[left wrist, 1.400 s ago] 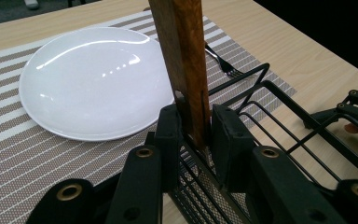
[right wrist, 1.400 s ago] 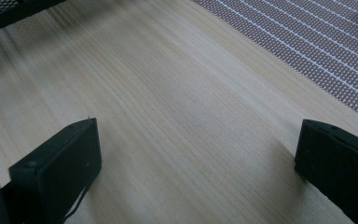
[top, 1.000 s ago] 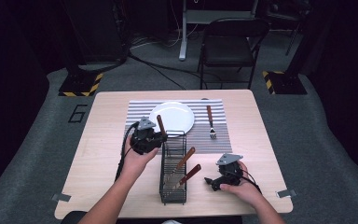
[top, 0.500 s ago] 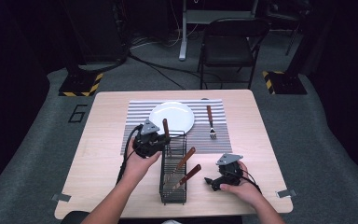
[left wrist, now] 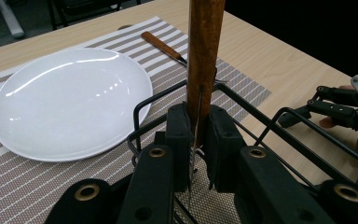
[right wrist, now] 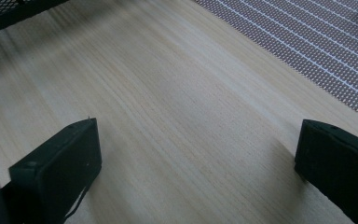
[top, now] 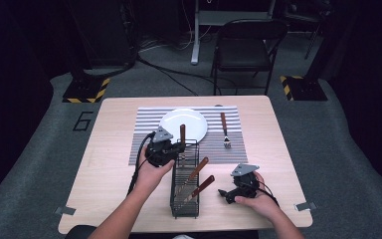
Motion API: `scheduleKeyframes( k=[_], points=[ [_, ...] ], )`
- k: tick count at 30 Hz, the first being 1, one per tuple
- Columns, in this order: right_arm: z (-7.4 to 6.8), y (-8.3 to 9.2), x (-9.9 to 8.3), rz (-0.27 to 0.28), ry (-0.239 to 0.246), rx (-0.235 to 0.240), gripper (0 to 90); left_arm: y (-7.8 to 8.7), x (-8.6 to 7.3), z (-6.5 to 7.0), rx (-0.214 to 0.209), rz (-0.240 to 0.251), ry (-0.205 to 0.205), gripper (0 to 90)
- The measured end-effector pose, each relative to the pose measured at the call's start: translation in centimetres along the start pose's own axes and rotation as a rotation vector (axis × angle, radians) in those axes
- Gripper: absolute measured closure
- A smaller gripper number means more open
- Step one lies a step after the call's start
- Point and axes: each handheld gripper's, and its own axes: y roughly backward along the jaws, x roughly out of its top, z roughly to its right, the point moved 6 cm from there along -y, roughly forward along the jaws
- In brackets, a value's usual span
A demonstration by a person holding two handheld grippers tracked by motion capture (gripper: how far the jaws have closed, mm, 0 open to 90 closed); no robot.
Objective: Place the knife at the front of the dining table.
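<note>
- Left gripper [left wrist: 193,140] is clamped tight on a wooden-handled utensil [left wrist: 205,56], the jaws having just closed in on it; the pads pinch the thin metal just below the wood.
- The high view puts that utensil [top: 182,135] standing upright at the far end of the black wire caddy [top: 185,209], right at the near edge of the white plate [top: 171,122] on the striped placemat [top: 144,137].
- Handling call: it looks light and stiff, no flex to worry about. The bare metal neck is narrow and likely slick, so it could swivel between the pads; a hold higher up on the wood should bite better.
- Two more wooden-handled pieces lean in the caddy, and a fork [top: 224,130] lies on the mat to the right of the plate, well apart.
- Right gripper [top: 231,194] rests low on the table [right wrist: 177,93] near the caddy's right side; its jaws stand wide apart with nothing between them, just bare wood grain.
- Writing: a big "6" [top: 82,121] is marked on the grey floor covering left of the table. No brand or label is readable on the utensil, plate or caddy.
</note>
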Motion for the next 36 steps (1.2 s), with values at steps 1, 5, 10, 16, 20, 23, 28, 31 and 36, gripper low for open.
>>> scheduleKeyframes(
  k=[1, 5, 10, 16, 20, 23, 28, 31, 36],
  points=[
    [0.1, 0.0, 0.0, 0.005, 0.007, -0.001, 0.0, 0.0, 0.0, 0.0, 0.000, 0.000, 0.001, 80.8],
    [0.0, 0.0, 0.0, 0.000, 0.000, 0.000, 0.0, 0.1, 0.1, -0.1, -0.002, 0.001, 0.009, 80.8],
    [0.0, 0.0, 0.0, 0.000, 0.000, 0.000, 0.0, 0.5, 0.4, 0.0, -0.010, 0.002, 0.010, 80.8],
    [0.1, 0.0, 0.0, 0.004, 0.008, -0.001, 0.0, 1.6, 1.7, 0.3, -0.018, 0.022, 0.005, 80.7],
    [0.1, 0.0, 0.0, 0.005, 0.006, -0.001, 0.0, 2.4, 2.7, 0.3, -0.015, 0.037, -0.006, 80.8],
    [0.1, 0.0, 0.0, 0.004, 0.006, -0.001, 0.0, 2.9, 3.3, 0.3, -0.025, 0.048, 0.003, 80.8],
    [0.1, 0.0, 0.0, 0.006, 0.009, -0.002, 0.0, 3.6, 4.3, 0.1, -0.020, 0.049, -0.006, 80.7],
    [0.1, -0.1, 0.0, 0.007, 0.010, -0.002, 0.0, 4.2, 5.0, 0.0, -0.014, 0.055, -0.021, 80.8],
    [0.1, 0.0, 0.0, 0.005, 0.008, -0.001, 0.0, 5.1, 6.1, -0.3, -0.007, 0.072, -0.023, 80.7]
  ],
)
